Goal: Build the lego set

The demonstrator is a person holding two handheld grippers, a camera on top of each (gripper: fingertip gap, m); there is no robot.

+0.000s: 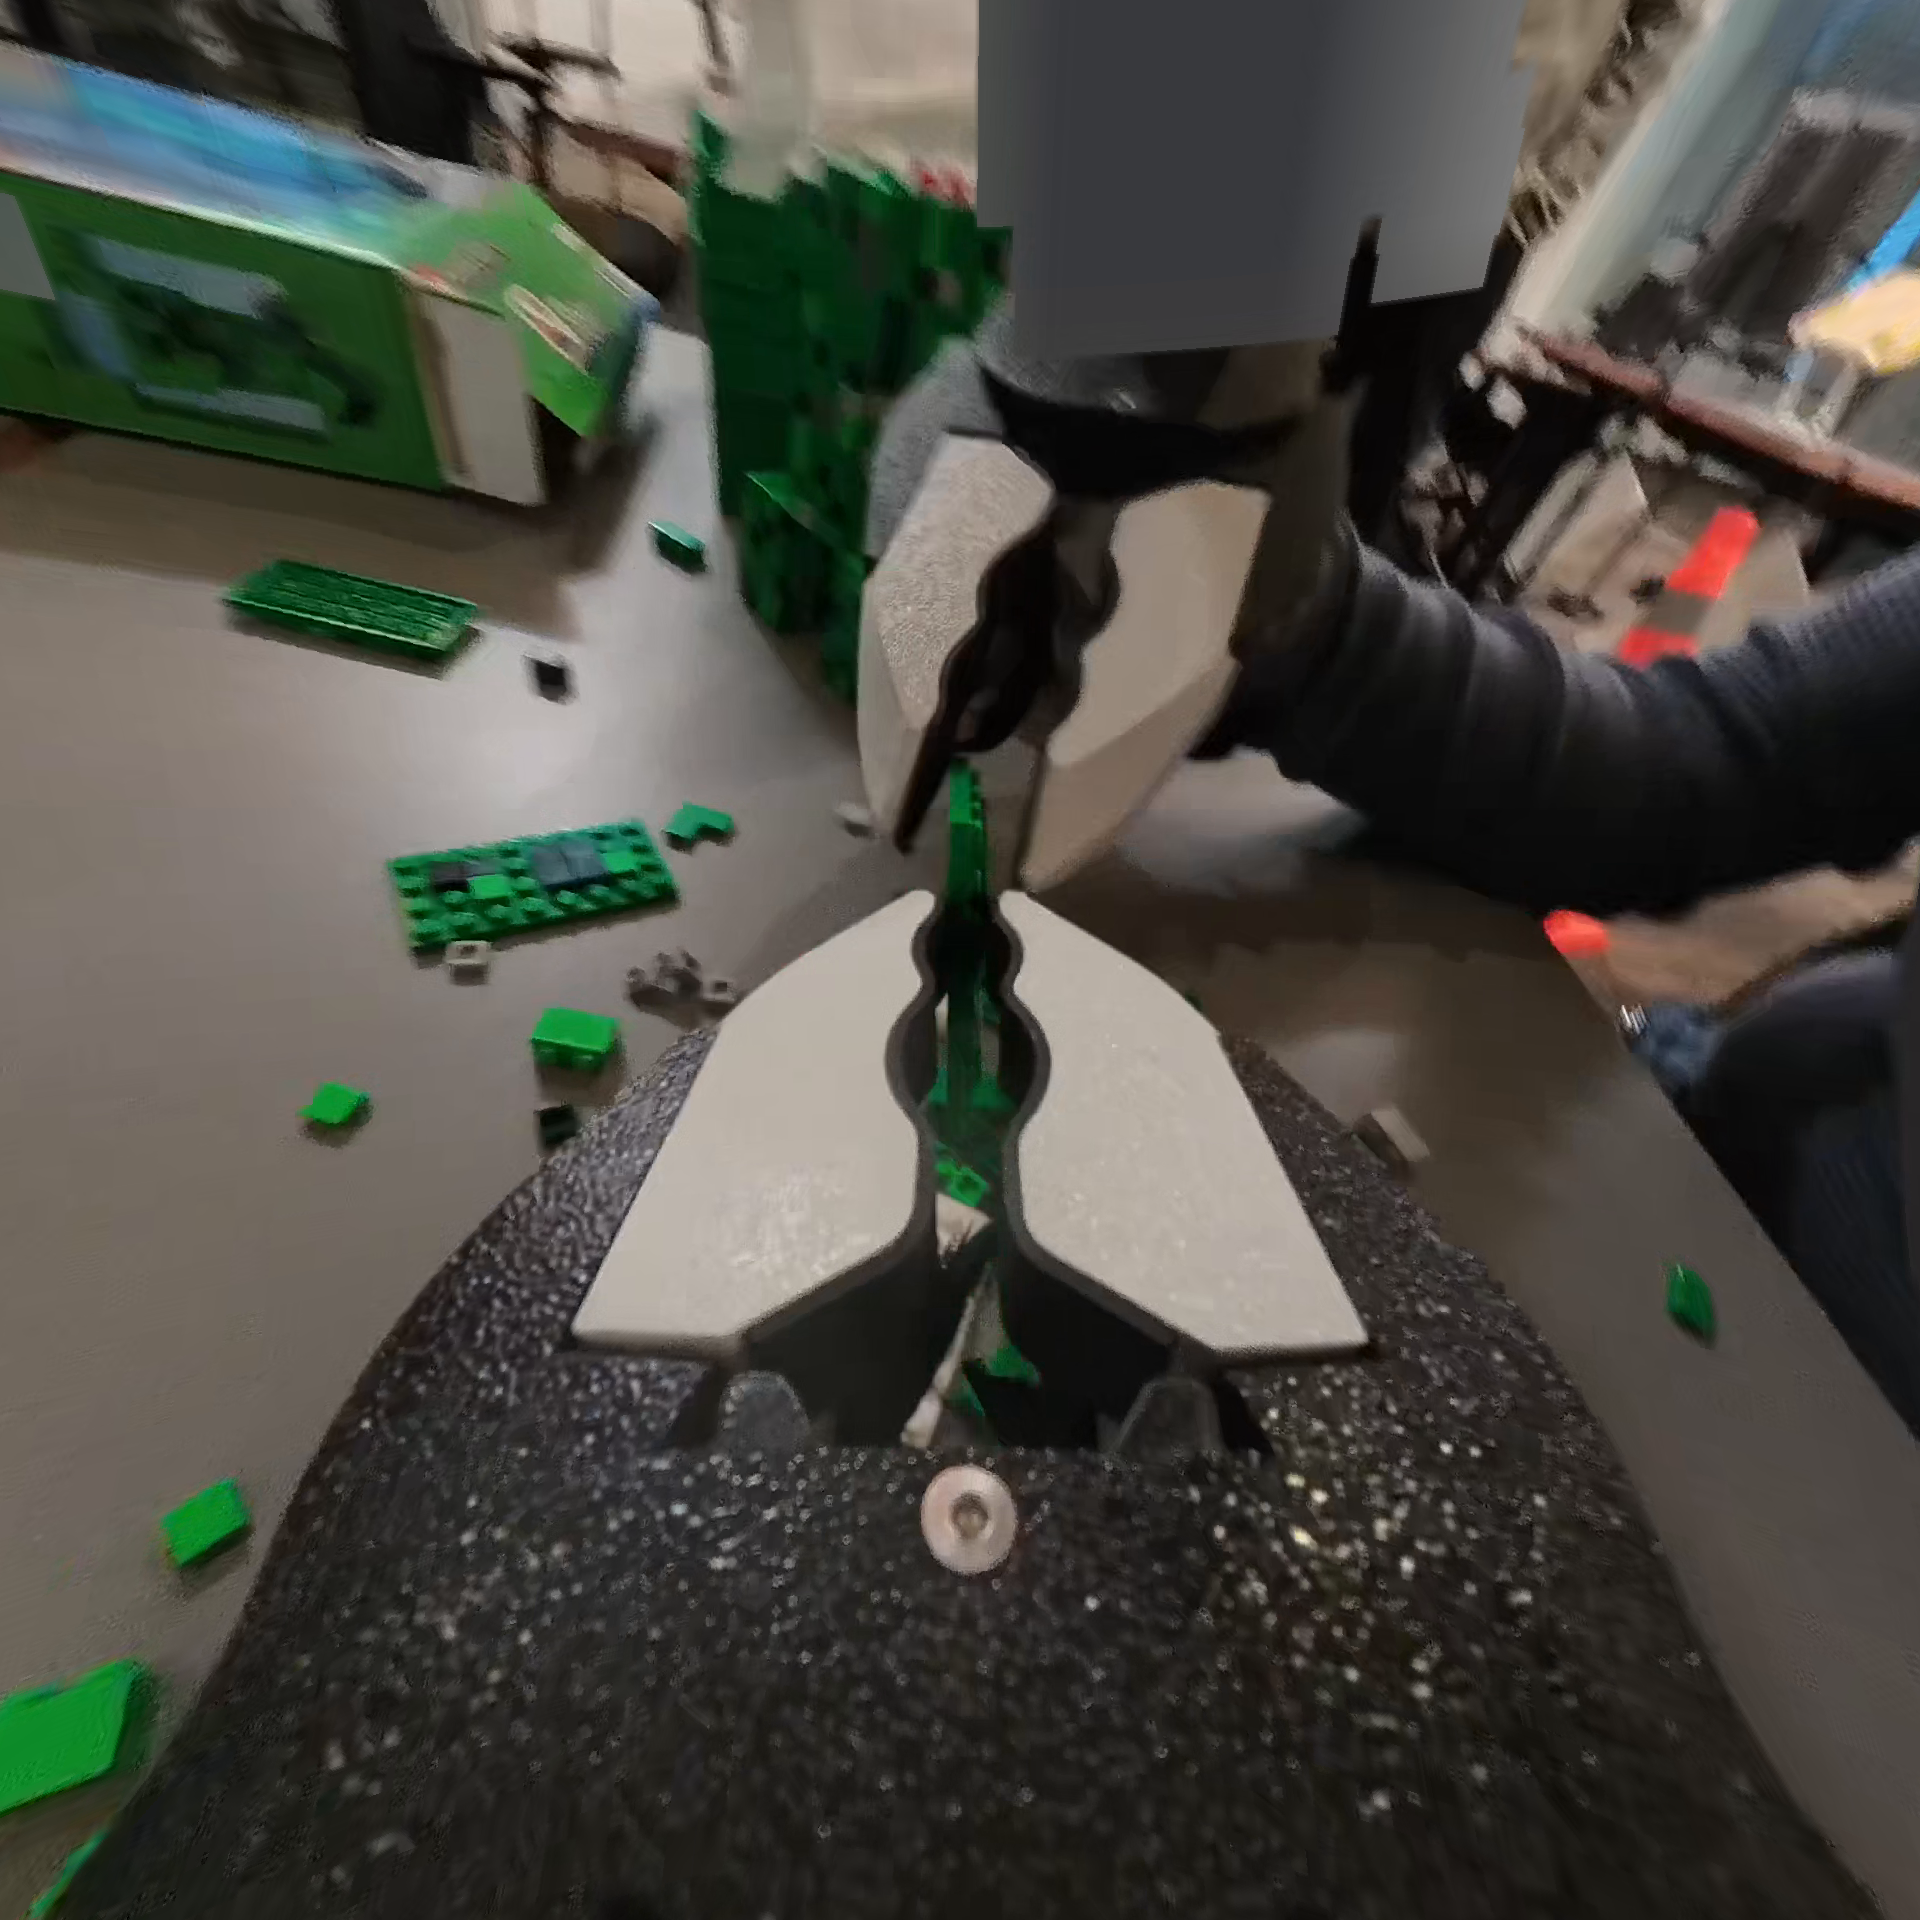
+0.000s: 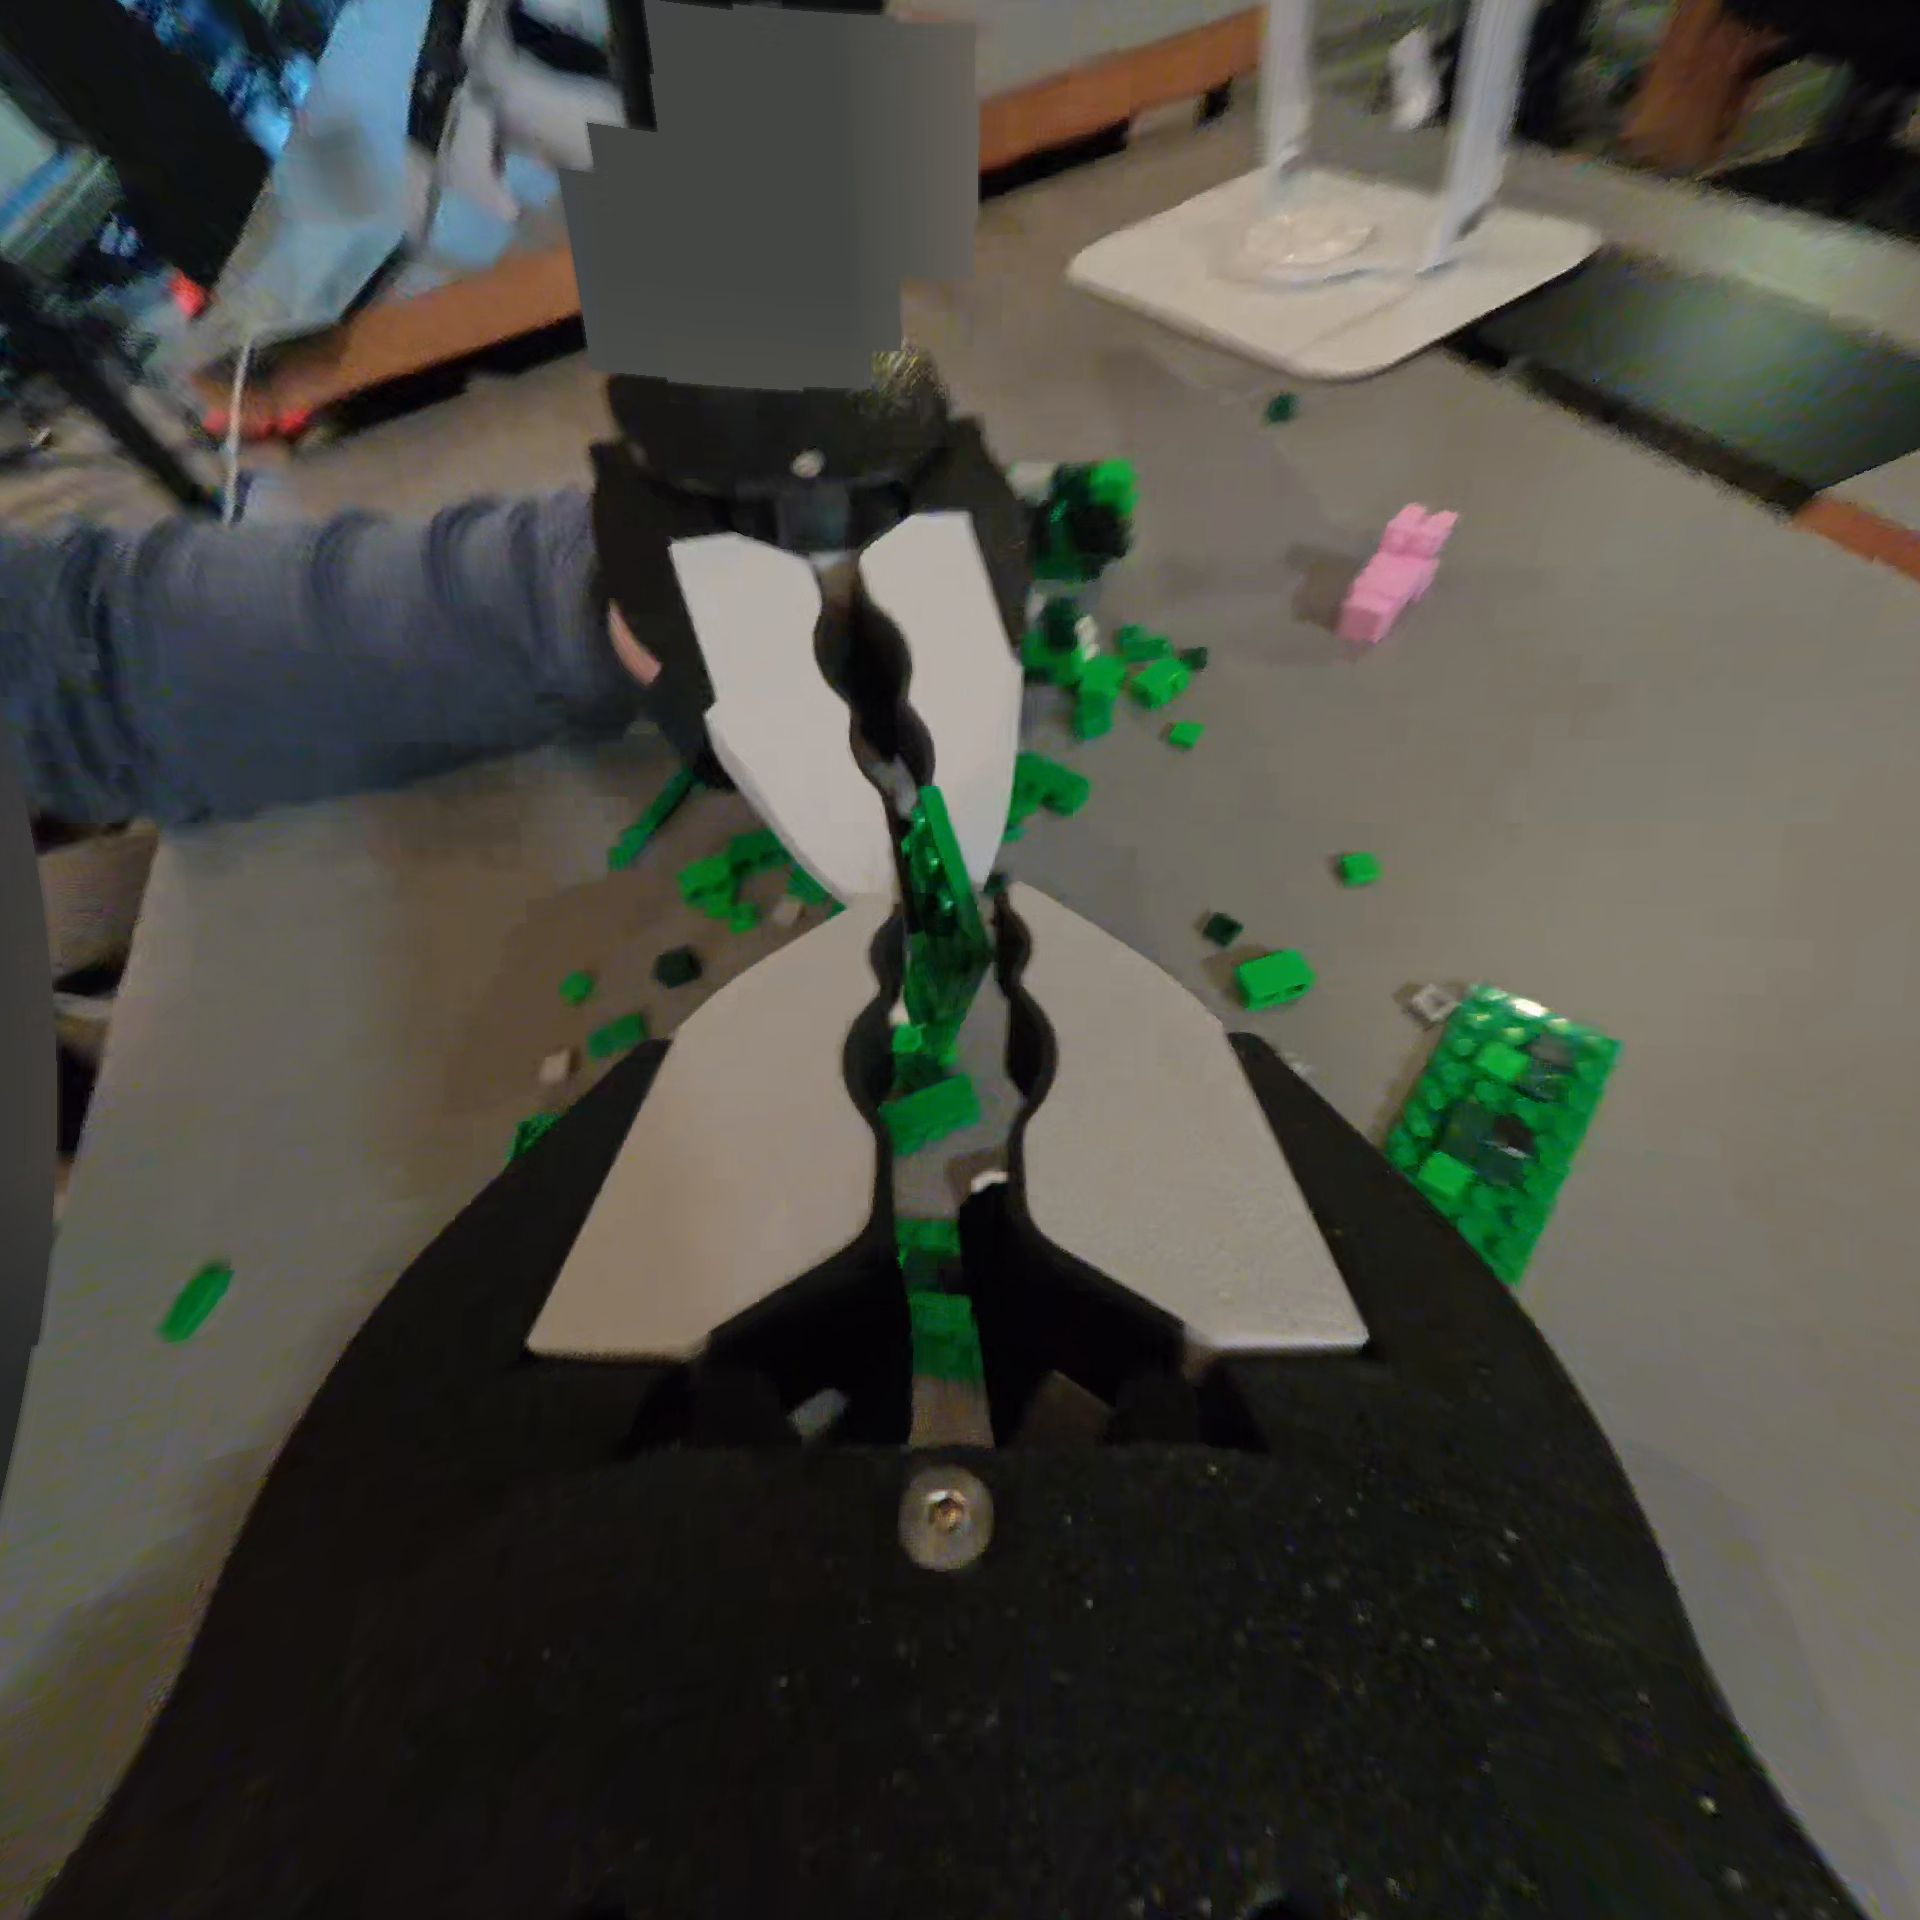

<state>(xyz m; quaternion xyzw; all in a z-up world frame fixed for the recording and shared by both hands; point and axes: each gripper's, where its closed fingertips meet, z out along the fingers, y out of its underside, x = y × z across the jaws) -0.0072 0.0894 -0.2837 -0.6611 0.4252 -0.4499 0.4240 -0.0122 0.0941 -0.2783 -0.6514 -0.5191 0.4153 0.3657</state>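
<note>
Green plate (image 1: 966, 862), held on edge above the grey table (image 1: 208, 935), pinched at opposite ends by left gripper (image 1: 964, 914) and right gripper (image 2: 940, 925), both nearly closed; best kept aligned, squeezed evenly, untwisted.

Your right gripper (image 2: 940, 925) was clamped on a thin green lego plate (image 2: 940, 935) standing on edge. Your left gripper (image 2: 925, 842) faced it from the far side, pinching the same plate's far end, tips nearly touching yours. Loose green bricks (image 2: 1101, 675) littered the grey table (image 2: 1558, 779); a studded green plate (image 2: 1501, 1122) lay right, a pink lego figure (image 2: 1392, 577) farther back.
</note>
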